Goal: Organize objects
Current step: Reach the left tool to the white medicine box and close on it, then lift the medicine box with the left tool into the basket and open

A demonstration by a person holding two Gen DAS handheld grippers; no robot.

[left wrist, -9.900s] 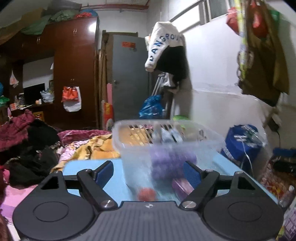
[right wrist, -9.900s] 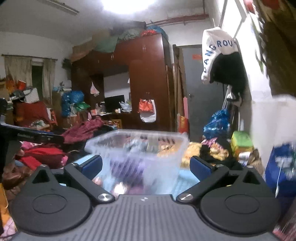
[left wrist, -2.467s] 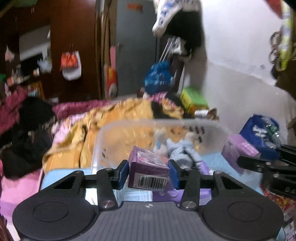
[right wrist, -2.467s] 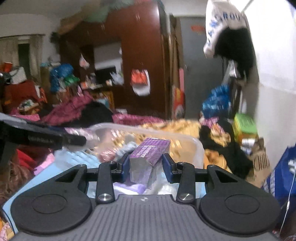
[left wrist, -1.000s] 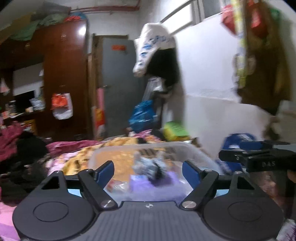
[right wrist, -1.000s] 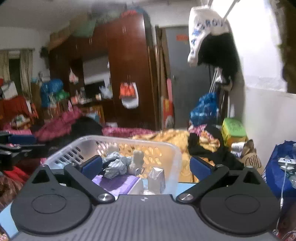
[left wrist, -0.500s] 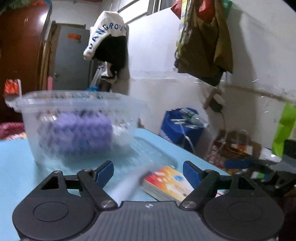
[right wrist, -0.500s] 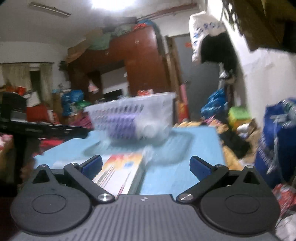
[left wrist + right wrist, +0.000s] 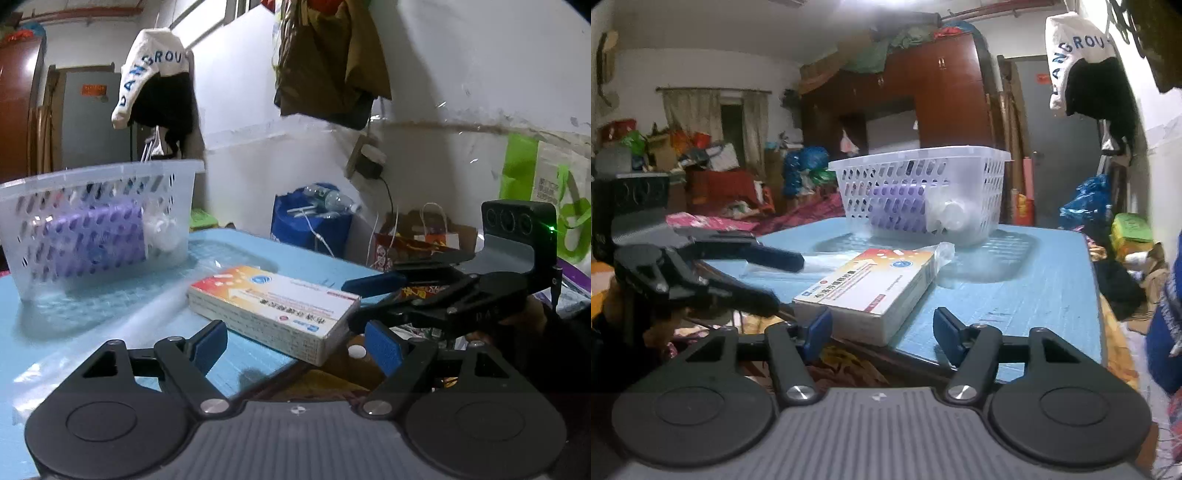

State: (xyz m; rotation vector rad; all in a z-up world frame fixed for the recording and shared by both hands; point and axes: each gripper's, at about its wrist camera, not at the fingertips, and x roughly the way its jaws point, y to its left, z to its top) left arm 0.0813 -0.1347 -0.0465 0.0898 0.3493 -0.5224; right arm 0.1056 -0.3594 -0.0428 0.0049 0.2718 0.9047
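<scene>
A flat medicine box point(image 9: 273, 306) with an orange, white and red lid lies at the near corner of the blue table point(image 9: 92, 325); it also shows in the right wrist view point(image 9: 871, 284). Behind it stands a clear perforated basket point(image 9: 99, 218) point(image 9: 923, 192) holding a purple pack and white items. My left gripper point(image 9: 295, 347) is open and empty, just short of the box. My right gripper point(image 9: 882, 328) is open and empty, its fingers on either side of the box's near corner. Each gripper shows in the other's view, right point(image 9: 369, 302) and left point(image 9: 783, 280).
A clear plastic bag point(image 9: 827, 262) lies on the table beside the box. A white wall with hanging clothes point(image 9: 328, 62) and a blue bag point(image 9: 310, 225) stand to the right of the table. A dark wardrobe point(image 9: 923, 99) and piles of clothes fill the room behind.
Both grippers have dropped from over the basket to table level near the box and are empty; the purple boxes they held 2.5 s ago are no longer in them.
</scene>
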